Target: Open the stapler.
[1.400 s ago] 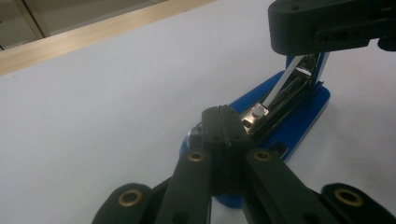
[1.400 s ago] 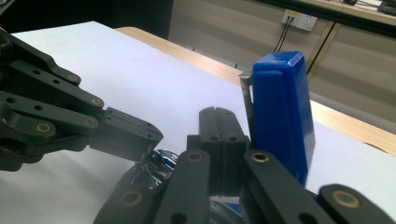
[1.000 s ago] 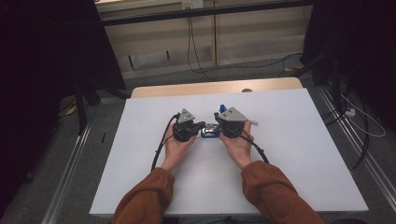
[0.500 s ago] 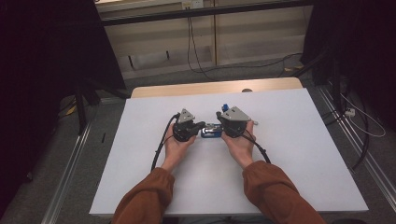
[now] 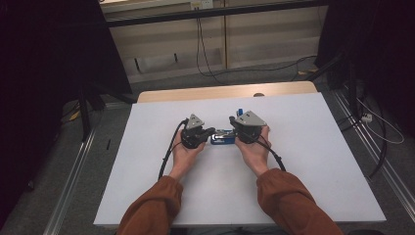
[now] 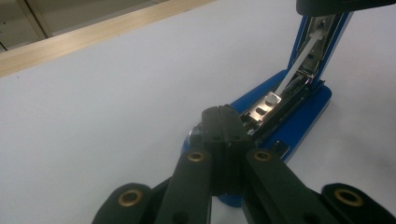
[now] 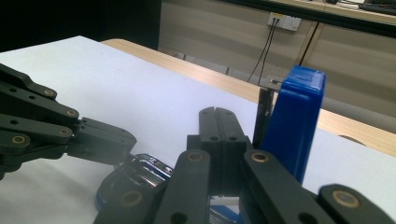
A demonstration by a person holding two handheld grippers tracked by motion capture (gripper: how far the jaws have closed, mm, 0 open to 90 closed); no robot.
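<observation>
Both forearms came in from the near edge, sleeves rust-brown, palms turned inward toward each other at the middle of the white table (image 5: 313,161). Left gripper (image 5: 211,132) pointed right, jaws pressed together with nothing between them, tips resting on the front of the blue stapler (image 5: 222,138). Right gripper (image 5: 231,128) pointed left, jaws likewise closed, beside the stapler's raised lid (image 7: 296,123). The stapler lay hinged open between the two hands.
</observation>
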